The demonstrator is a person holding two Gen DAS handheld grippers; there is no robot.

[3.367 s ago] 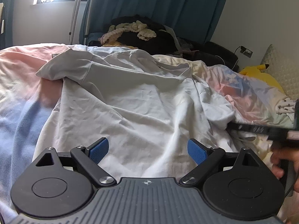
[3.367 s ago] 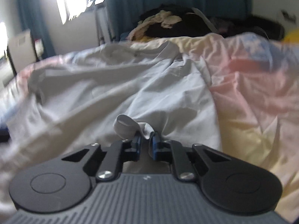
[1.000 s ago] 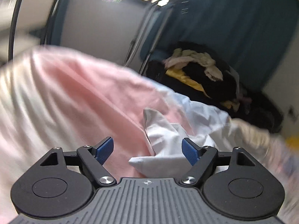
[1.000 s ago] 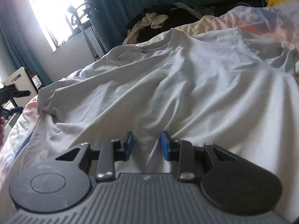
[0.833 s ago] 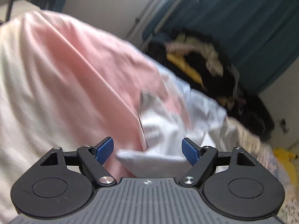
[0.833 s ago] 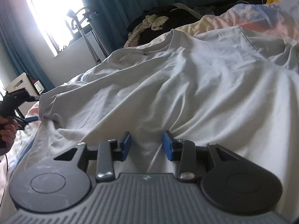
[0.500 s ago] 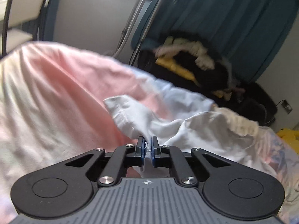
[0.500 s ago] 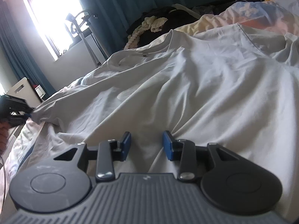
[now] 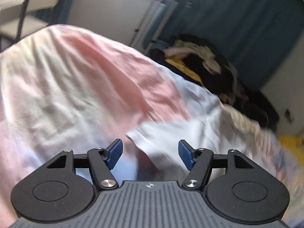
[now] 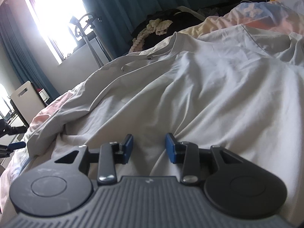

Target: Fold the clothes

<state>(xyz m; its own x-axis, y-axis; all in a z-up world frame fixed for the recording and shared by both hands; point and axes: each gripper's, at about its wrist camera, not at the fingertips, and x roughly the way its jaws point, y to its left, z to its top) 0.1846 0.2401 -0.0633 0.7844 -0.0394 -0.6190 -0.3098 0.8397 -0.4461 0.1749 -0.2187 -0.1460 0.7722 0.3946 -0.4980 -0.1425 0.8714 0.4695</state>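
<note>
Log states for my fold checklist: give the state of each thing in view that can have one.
Left hand-held gripper: open, holding nothing, sleeve edge between the fingers.
Right hand-held gripper: open, resting on the shirt.
White shirt: spread out, wrinkled, unfolded.
Shirt sleeve: lying loose on the bedspread.
Curtain: drawn aside from the window.

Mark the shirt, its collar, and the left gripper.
shirt [image 10: 218,87]: right wrist view, on the body fabric.
collar [image 10: 152,56]: right wrist view, on the neckline edge.
left gripper [image 9: 151,153]: left wrist view, midway between fingertips.
</note>
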